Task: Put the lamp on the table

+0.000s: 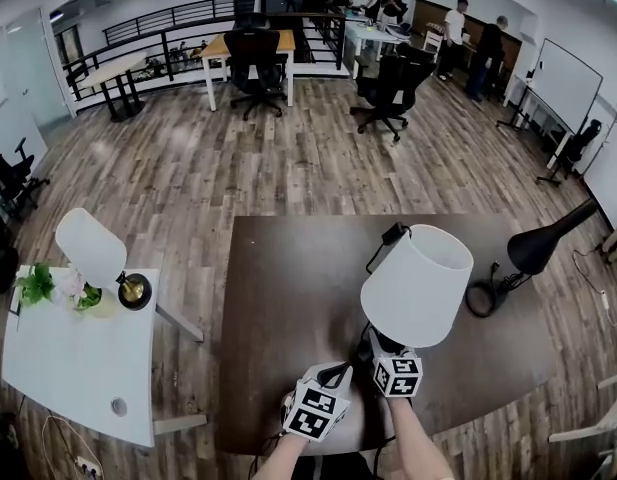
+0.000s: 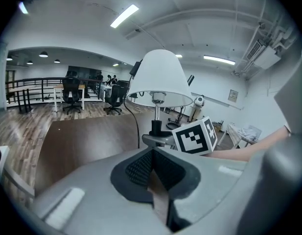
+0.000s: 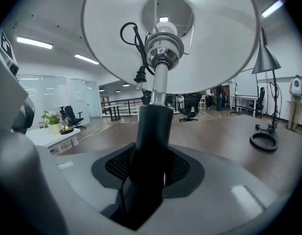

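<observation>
Right gripper [image 3: 151, 168] is clamped on the black stem of the white-shade lamp [image 3: 165, 43] and holds it with the shade upward, over the dark table [image 1: 278, 308] near its 6 o'clock edge. Left gripper [image 2: 153, 168], just beside at 9 o'clock, has its jaws pressed together with nothing between them. A black desk lamp [image 1: 543, 240] stands at the table's 3 o'clock end.

Your left gripper [image 1: 323, 393] held low, jaws pressed together, nothing between. Your right gripper [image 1: 391, 358] just beside it, slightly ahead, jaws clamped on lamp [image 1: 416, 286] stem.
</observation>
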`<state>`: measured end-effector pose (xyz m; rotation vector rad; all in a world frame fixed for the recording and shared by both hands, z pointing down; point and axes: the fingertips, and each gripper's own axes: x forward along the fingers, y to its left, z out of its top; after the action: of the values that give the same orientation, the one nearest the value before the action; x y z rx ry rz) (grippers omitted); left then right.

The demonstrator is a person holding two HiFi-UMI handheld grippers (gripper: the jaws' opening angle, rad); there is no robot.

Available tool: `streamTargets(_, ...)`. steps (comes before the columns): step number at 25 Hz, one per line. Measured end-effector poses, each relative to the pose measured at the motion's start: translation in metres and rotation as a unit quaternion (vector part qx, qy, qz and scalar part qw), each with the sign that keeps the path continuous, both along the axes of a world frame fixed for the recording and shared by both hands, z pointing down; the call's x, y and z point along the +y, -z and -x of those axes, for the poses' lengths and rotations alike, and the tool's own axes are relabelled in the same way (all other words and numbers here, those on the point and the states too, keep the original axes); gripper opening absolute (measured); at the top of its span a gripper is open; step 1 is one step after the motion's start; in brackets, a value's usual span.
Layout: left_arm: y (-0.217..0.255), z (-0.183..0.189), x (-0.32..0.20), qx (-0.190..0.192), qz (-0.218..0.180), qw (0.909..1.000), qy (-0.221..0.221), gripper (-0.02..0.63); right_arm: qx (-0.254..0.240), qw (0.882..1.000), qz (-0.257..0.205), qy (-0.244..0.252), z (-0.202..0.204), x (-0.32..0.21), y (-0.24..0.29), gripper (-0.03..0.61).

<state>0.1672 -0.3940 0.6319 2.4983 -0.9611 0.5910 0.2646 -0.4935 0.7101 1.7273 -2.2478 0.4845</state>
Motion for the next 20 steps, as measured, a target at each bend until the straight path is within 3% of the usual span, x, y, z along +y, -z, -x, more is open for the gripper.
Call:
streamTargets(6,-0.006,0.009,-0.003,-0.005,0.010,0.9998,0.018,0.000,-0.004,1.000,-0.008,0.002,0.000,-0.004,-0.008,0.190)
streamTargets(12,-0.016,0.022,-0.002,-0.007,0.024,0.9989,0.039,0.000,0.031,0.999,-0.023,-0.007,-0.001,-0.002,-0.015,0.192)
streamTargets(20,-0.028,0.023,0.004,0.000,0.034,0.9986,0.040,0.000,0.035,0.999,-0.028,0.022,0.012,0.013,-0.033,0.193)
